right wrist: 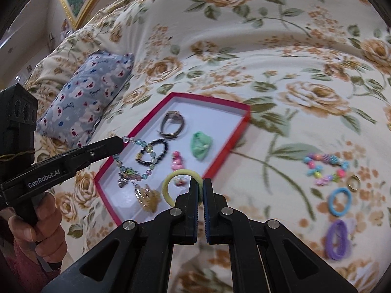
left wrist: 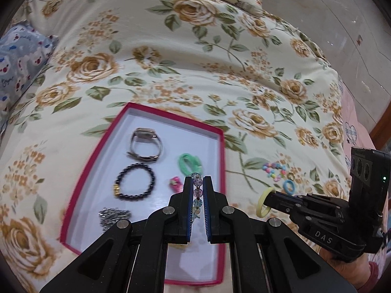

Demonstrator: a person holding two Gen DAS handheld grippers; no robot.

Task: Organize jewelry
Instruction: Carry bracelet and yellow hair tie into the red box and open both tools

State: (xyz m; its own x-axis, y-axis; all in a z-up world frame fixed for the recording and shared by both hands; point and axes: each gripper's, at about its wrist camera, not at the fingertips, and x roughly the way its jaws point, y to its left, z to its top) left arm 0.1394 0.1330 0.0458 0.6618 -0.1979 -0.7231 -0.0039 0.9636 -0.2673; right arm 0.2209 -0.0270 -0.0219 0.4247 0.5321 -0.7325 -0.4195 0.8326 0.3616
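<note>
A red-rimmed white tray (left wrist: 223, 161) lies on the floral bedspread, also in the right wrist view (right wrist: 245, 112). It holds a watch (left wrist: 145, 145), a dark bead bracelet (left wrist: 135, 180), a green hair tie (left wrist: 190, 162), a pink charm (left wrist: 176, 183) and a silver chain (left wrist: 113, 216). My left gripper (left wrist: 197, 183) is shut on a clear multicoloured bead bracelet (left wrist: 197, 195), which hangs above the tray (right wrist: 136, 156). My right gripper (right wrist: 200, 185) is shut on a yellow hair ring (right wrist: 171, 183), right of the tray in the left wrist view (left wrist: 265, 201).
On the bedspread right of the tray lie a colourful bead bracelet (right wrist: 325, 168), a small gold ring (right wrist: 354, 183), a blue hair tie (right wrist: 339, 201) and a purple hair tie (right wrist: 338, 239). A blue patterned pillow (right wrist: 90, 97) lies at the left. Tiled floor (left wrist: 330, 24) is beyond the bed.
</note>
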